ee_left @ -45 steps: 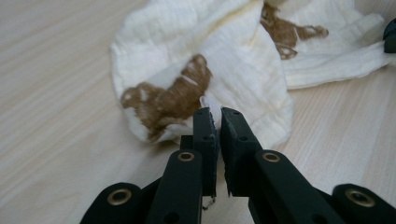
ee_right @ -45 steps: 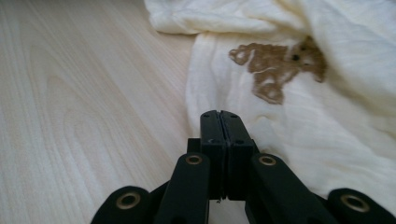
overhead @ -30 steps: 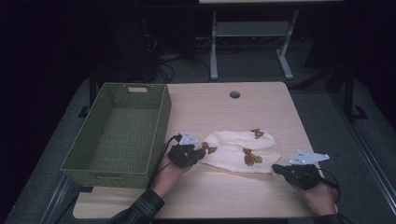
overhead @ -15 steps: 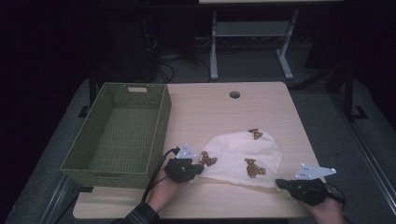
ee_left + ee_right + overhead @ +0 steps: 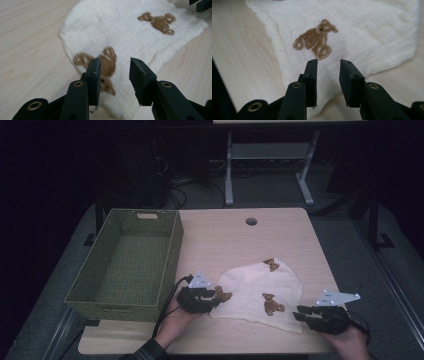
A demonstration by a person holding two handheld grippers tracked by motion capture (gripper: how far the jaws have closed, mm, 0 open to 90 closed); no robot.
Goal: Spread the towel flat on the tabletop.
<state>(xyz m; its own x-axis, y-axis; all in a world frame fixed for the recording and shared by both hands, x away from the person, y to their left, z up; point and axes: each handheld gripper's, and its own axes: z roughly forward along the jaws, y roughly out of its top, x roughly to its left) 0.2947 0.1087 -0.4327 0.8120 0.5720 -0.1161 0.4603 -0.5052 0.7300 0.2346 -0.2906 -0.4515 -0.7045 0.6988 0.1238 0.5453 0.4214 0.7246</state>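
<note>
The biggest thing is the light wooden table with a round hole near its far edge (image 5: 225, 240). It fills the middle of the high view.

Next comes the big green woven basket (image 5: 172, 252). It sits on the left side of the table, just beside the left gripper.

Then comes the soft white cloth with little brown teddy bears on it (image 5: 250, 292). It lies spread out flat on the near part of the table, to the right of the basket and apart from it. It sits between the two grippers. One bear is near the far edge of the cloth, one is in the middle, and one is at the left edge.

The black left gripper with a grey three-cornered plate on top (image 5: 214, 297) is at the left edge of the cloth. In the left gripper view (image 5: 114, 72), its two jaws are apart, with a gap between them. They sit over the bear at that edge and pinch nothing.

The black right gripper with its own grey plate (image 5: 298, 313) is at the near right corner of the cloth. In the right gripper view (image 5: 328, 72), its jaws are apart too. They hover just above the near edge of the cloth, with a bear a little past them. They hold nothing.
</note>
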